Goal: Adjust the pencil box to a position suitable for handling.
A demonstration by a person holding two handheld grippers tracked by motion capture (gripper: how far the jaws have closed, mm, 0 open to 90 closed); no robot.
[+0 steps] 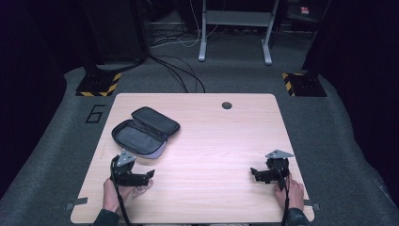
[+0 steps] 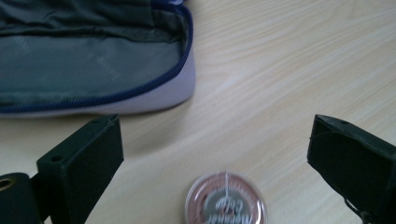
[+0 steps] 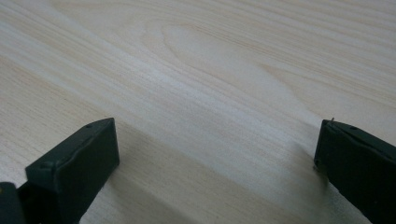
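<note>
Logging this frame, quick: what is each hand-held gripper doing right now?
Left hand-held gripper: open, holding nothing; a round disc lies on the table between its jaws.
Right hand-held gripper: open, holding nothing.

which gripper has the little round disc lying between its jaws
The left gripper: its jaws stand wide open with the round disc on the table between them, near the open pouch. The right gripper has bare wood there.

Round packet (image 2: 226, 201) between wide tool (image 2: 212, 154)

Each tool: blk body w/ grey 3-cornered top plate, blk cable, blocky blk jaws; operator wears dark sleeves.
</note>
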